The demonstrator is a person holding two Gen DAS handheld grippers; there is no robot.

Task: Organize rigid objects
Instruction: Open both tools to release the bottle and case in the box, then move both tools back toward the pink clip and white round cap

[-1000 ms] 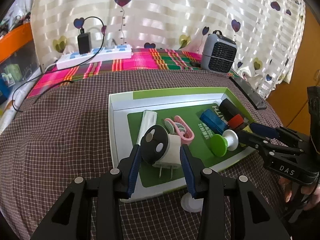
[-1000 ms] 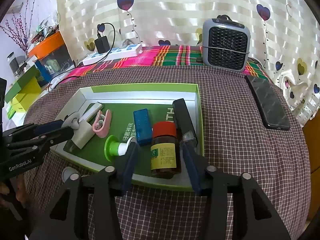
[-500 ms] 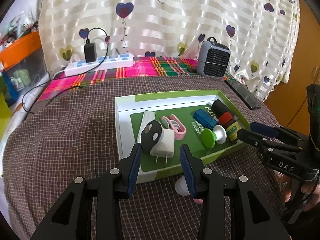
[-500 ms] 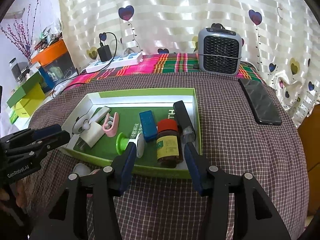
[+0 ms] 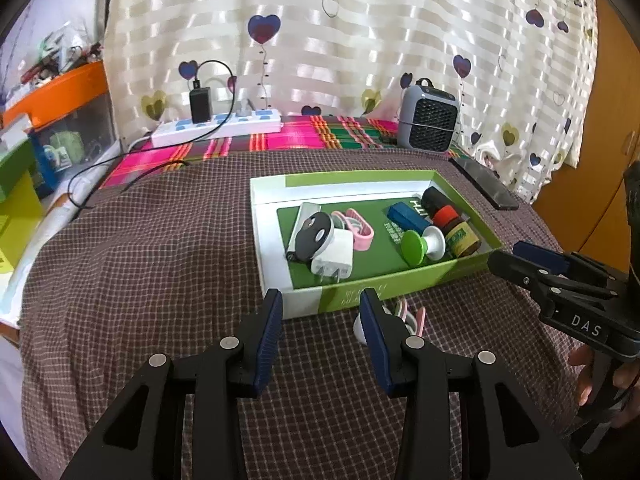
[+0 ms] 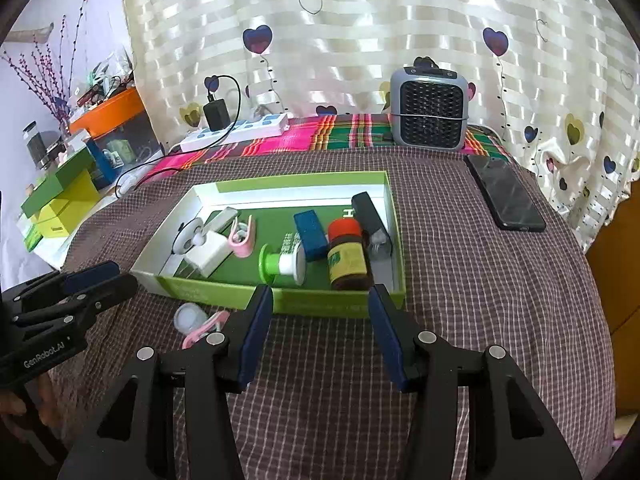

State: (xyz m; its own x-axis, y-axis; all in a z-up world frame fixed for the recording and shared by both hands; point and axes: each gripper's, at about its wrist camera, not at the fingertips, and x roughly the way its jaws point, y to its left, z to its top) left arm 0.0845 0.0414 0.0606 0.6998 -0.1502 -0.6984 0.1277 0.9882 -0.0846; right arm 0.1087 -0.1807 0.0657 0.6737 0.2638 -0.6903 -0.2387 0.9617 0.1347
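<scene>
Both grippers have been drawn back from the green-and-white cardboard box tray [image 5: 400, 288] since the earlier frames, so that their fingertips now lie short of its near wall instead of over its contents. Inside the tray the rigid objects are gathered in a loose row, presumably so that they are kept together in one container: a white plug adapter [image 5: 334, 258] with a black-and-white disc [image 5: 314, 236] leaning on it at the left, a pink clip [image 5: 360, 228] beside them, a blue rectangular block [image 6: 310, 234], a green-and-white spool [image 6: 280, 264], a brown bottle with a red cap [image 6: 346, 254] and a black bar [image 6: 370, 220] along the right wall. A small clear lid and pink clip [image 6: 200, 320] are left outside on the checked brown cloth of the desk [image 5: 140, 280], just before the tray's near wall, and are judged to be the remaining items. The left gripper [image 5: 320, 304] is held with its jaws apart and nothing between them; the right gripper [image 6: 320, 300] is likewise spread wide and empty, neither being in contact with any object
</scene>
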